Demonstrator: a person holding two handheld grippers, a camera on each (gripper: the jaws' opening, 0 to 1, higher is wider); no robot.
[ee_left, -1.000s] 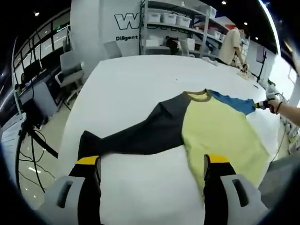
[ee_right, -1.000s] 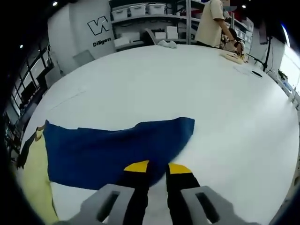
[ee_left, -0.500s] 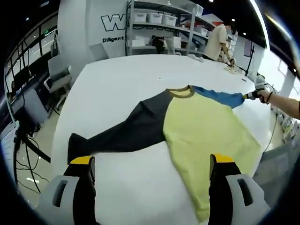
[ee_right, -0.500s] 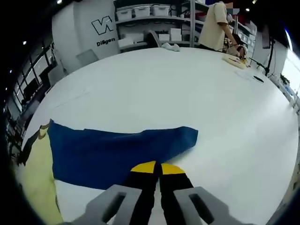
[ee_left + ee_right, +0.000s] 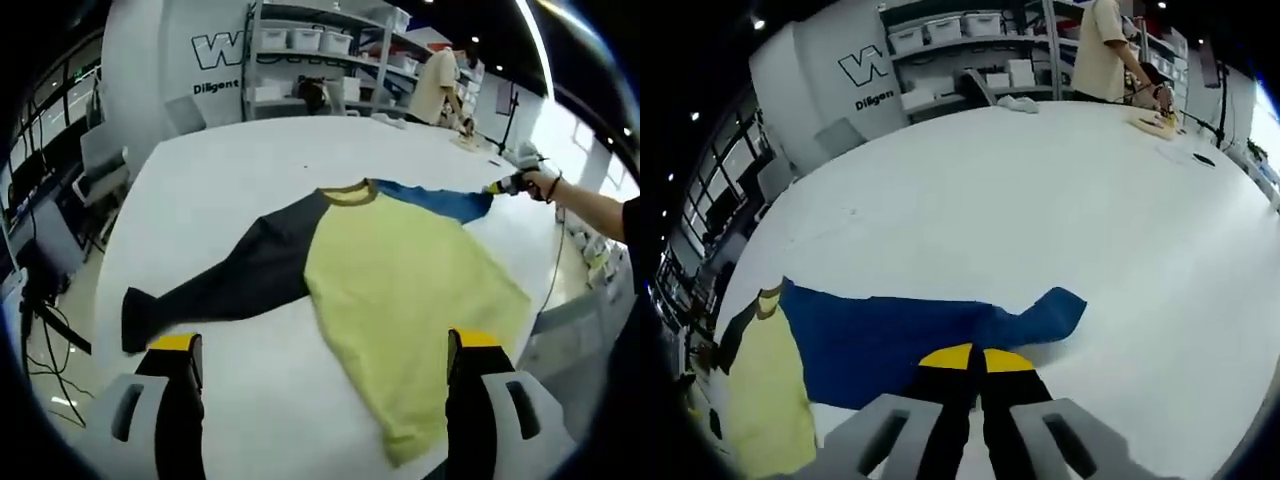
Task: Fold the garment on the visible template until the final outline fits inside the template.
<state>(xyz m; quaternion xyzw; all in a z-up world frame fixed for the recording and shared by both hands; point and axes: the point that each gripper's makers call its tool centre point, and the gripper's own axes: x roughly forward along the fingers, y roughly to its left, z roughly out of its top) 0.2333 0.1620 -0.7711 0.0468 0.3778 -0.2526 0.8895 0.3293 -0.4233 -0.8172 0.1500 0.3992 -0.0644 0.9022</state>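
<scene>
We find the shirt point(image 5: 400, 280) spread flat on the white table point(image 5: 230, 170), yellow body centre, dark sleeve point(image 5: 220, 290) stretched one way, blue sleeve point(image 5: 910, 340) the other. The left gripper point(image 5: 320, 350) hovers above the table's near edge, jaws wide apart, holding nothing. The right gripper point(image 5: 975, 358) has its jaws closed on the blue sleeve's edge, the cloth rumpled there.

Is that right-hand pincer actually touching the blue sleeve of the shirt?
Touching. In the right gripper view the right gripper has its jaws shut on the edge of the blue sleeve, and the cloth bunches and wrinkles there.
</scene>
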